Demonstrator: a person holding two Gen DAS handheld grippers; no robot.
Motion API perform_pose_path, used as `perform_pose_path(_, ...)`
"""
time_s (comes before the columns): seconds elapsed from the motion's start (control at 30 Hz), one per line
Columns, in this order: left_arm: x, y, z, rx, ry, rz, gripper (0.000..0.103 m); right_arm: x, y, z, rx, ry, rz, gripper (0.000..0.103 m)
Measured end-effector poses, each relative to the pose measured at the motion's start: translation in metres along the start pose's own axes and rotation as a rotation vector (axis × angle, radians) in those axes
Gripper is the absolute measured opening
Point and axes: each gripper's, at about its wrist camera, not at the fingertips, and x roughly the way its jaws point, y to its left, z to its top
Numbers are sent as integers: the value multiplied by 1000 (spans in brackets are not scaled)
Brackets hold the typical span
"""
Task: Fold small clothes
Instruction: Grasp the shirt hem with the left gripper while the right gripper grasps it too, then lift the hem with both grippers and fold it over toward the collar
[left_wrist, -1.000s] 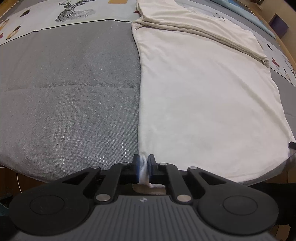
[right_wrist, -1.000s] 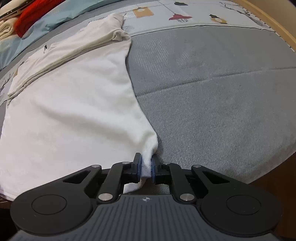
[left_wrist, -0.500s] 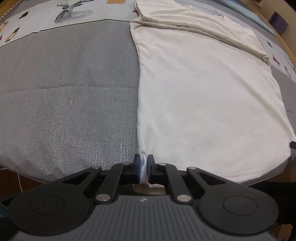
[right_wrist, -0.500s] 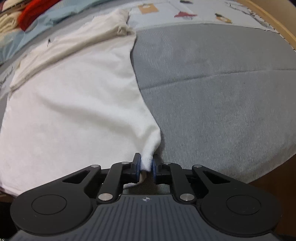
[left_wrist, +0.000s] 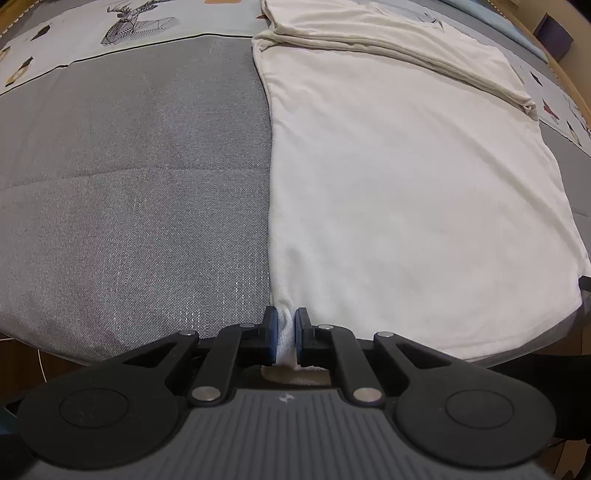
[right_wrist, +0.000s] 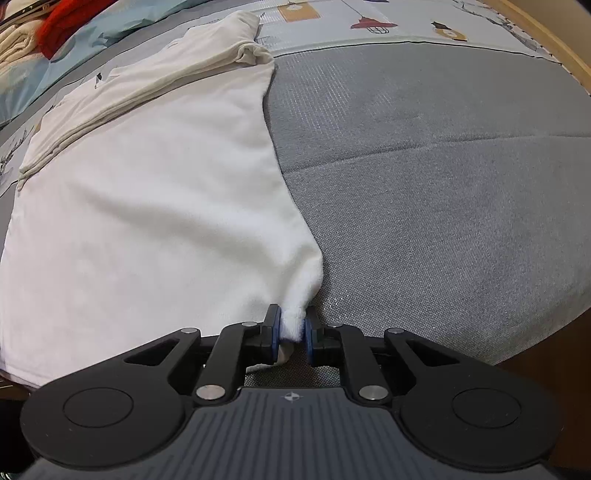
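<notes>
A cream-white cotton garment (left_wrist: 406, 192) lies spread flat on the grey woven bed cover (left_wrist: 129, 184), its far end folded over. The left gripper (left_wrist: 285, 334) pinches the near left corner; the right gripper (right_wrist: 291, 330) is clamped on the near right corner.

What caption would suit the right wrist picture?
Right gripper pinching one near corner of a white cotton garment spread on a grey woven bedspread.
</notes>
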Motion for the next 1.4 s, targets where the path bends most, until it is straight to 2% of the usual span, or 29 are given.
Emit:
perform_pose_path(0.13,-1,0,0,4,-6,-2,8,-2,-1,0,8,-22,3,12)
perform_pose_path(0.27,-7,-1,-1,9,-34,-26,7,-14,-1,2,15,-87,32,12)
perform_pose_path(0.43,-30,-2,1,10,-131,-70,6,-43,-2,10,40,-206,106,11)
perform_pose_path(0.57,-57,6,10,-23,-205,-111,5,-76,-11,21,107,-308,171,11)
perform_pose_path(0.67,-85,15,14,-47,-266,-151,5,-107,-14,27,102,-388,220,10)
perform_pose_path(0.83,-144,17,5,13,-361,-181,4,-160,-23,25,113,-494,306,10)
perform_pose_path(1.03,-231,31,-37,28,-477,-265,4,-239,-33,-18,92,-647,392,9)
perform_pose_path(1.13,-268,42,-53,16,-535,-313,4,-267,-39,-35,72,-707,406,9)
perform_pose_path(1.2,-277,47,-55,-5,-546,-338,4,-269,-41,-34,65,-708,397,9)
perform_pose_path(1.27,-270,48,-46,-14,-532,-346,5,-255,-40,-22,64,-676,372,9)
perform_pose_path(1.4,-220,43,-6,-19,-443,-294,4,-206,-34,12,107,-563,304,9)
